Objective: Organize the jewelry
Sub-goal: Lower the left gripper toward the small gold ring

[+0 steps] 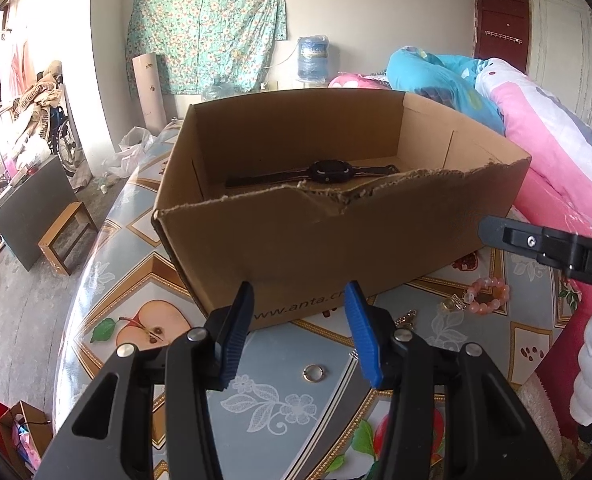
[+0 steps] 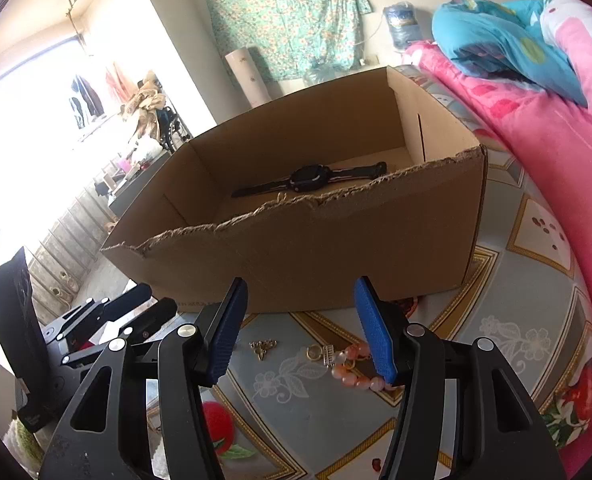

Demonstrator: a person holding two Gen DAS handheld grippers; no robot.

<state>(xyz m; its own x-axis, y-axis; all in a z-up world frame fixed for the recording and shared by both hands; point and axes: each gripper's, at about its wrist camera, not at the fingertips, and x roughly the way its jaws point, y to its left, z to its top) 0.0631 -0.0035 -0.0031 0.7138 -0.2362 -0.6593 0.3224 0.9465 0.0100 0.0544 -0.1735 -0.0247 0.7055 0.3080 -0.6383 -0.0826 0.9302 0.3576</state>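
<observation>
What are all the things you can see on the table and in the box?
cardboard box: one, brown, torn front edge, on the tablecloth
watch: one, black, flat inside the box
bead bracelet: one, pink-orange, on the cloth in front of the box, to the right
ring: one, gold, on the cloth ahead of the left gripper
small gold charm: one, on the cloth left of the bracelet
tablecloth: one, blue-grey with fruit and flower prints
bedding: pink and blue pile, right of the box
left gripper: black with blue pads, open, holding nothing
right gripper: same colours, open, holding nothing
</observation>
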